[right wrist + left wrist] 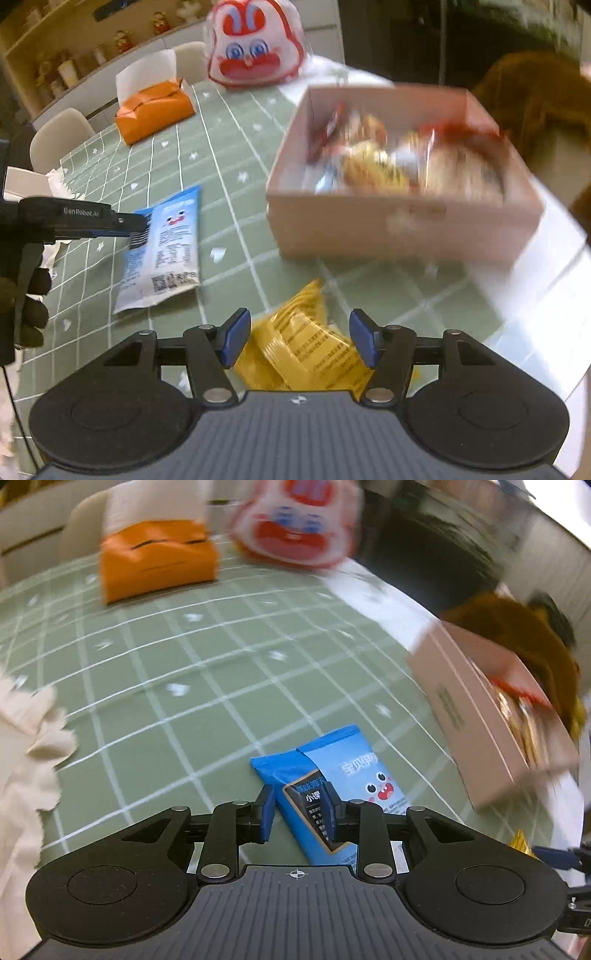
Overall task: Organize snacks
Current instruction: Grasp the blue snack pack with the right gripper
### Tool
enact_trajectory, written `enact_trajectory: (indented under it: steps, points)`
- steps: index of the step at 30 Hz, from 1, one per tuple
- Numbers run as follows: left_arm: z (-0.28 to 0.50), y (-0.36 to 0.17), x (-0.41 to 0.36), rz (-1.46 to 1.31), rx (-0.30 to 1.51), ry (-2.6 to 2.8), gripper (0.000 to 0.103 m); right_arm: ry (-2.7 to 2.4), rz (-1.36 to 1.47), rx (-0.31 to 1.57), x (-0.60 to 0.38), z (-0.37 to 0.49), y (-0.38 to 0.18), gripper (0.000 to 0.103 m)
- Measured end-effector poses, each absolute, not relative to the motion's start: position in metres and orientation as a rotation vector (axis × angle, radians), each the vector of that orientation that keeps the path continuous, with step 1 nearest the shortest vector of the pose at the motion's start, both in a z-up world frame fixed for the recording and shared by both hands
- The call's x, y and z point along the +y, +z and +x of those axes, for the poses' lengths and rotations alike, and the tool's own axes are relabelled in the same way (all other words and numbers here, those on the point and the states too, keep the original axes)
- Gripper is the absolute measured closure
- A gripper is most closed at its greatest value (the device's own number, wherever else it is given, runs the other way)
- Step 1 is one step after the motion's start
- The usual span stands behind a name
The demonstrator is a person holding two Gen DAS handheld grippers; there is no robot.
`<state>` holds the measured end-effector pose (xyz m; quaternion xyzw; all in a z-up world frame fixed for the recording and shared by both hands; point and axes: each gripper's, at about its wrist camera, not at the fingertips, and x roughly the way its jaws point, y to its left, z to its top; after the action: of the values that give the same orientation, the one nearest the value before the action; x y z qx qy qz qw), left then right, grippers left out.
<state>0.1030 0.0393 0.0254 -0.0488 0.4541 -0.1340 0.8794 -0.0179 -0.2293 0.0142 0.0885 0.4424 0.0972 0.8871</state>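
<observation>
Your left gripper (300, 808) is pinched on the blue snack packet (332, 775), lying mid-table on the green tablecloth (166, 657); it's light, crinkly film, so grip the flat sealed edge. Your right gripper (300, 339) is spread wide around the yellow packet (303, 350) near the pink box (402, 229), gripping nothing
</observation>
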Motion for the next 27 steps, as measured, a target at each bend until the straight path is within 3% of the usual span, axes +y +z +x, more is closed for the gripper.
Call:
enact_trajectory:
  steps: [5, 13, 15, 20, 27]
  points:
    - [0.089, 0.024, 0.033, -0.122, 0.968, -0.326, 0.073, 0.246, 0.227, 0.950, -0.210, -0.037, 0.004, 0.037]
    - [0.062, 0.031, 0.048, -0.233, 1.012, -0.302, 0.073, 0.364, 0.176, 0.888, -0.172, -0.044, 0.016, 0.036]
    - [0.059, 0.033, 0.060, -0.299, 1.012, -0.273, 0.073, 0.387, 0.140, 0.856, -0.160, -0.034, 0.025, 0.029]
    - [0.049, 0.041, 0.080, -0.367, 0.989, -0.224, 0.073, 0.422, 0.063, 0.892, -0.116, 0.009, 0.027, 0.028]
    - [0.036, 0.047, 0.097, -0.422, 0.959, -0.191, 0.073, 0.344, -0.138, 0.908, -0.062, 0.039, 0.018, 0.018]
